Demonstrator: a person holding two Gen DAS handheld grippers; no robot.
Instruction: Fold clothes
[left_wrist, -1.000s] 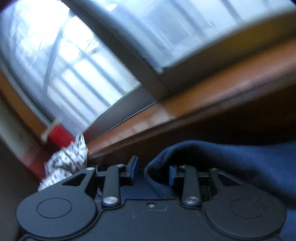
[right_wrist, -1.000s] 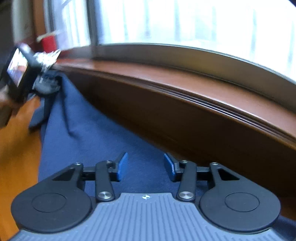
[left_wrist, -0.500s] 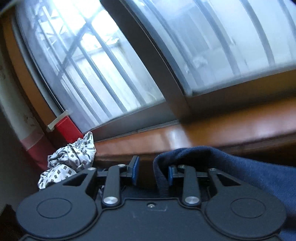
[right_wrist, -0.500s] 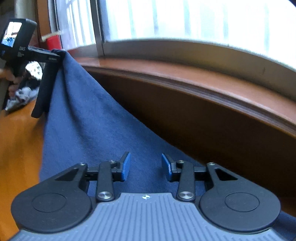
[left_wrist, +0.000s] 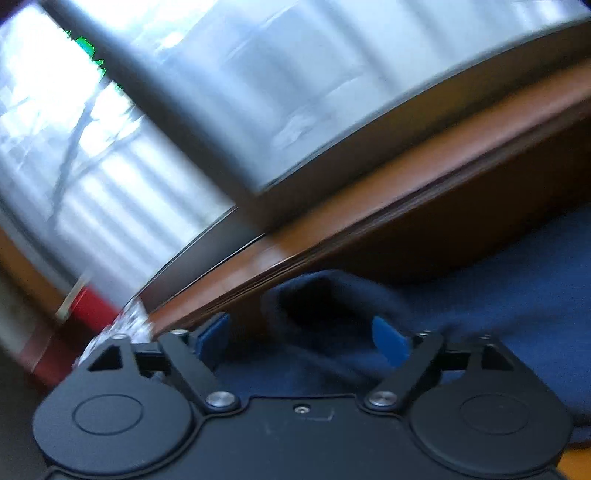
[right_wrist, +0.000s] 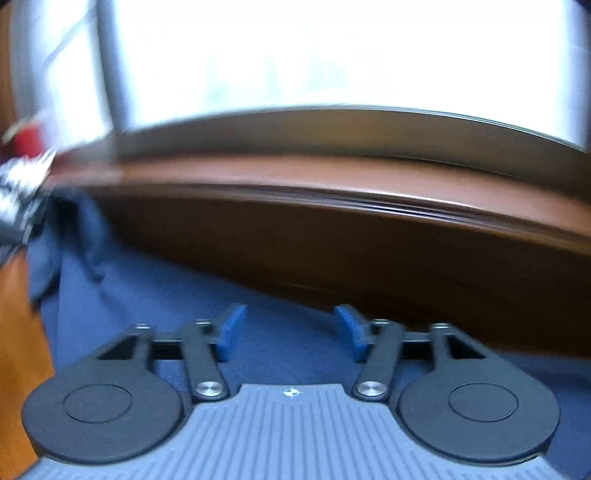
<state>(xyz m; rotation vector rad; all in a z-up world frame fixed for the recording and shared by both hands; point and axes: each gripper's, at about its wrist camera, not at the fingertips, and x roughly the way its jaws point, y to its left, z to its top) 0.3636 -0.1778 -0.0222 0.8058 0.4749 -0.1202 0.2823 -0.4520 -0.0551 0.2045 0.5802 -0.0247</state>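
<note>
Along the table's far edge, under the windowsill (right_wrist: 332, 173), the blue garment (right_wrist: 155, 295) stretches sideways between left gripper (left_wrist: 303, 338) and right gripper (right_wrist: 288, 328), both spread, gripping nothing.

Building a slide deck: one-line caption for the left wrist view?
Left gripper, fingers open, over rumpled navy garment below a wooden windowsill.

The left hand-held gripper (left_wrist: 301, 338) tilts to one side, its blue-padded fingers (left_wrist: 389, 347) spread wide apart with nothing pinched between them. The right hand-held gripper (right_wrist: 290, 332) sits level, its two blue-tipped fingers (right_wrist: 231, 330) likewise parted and gripping nothing.
</note>
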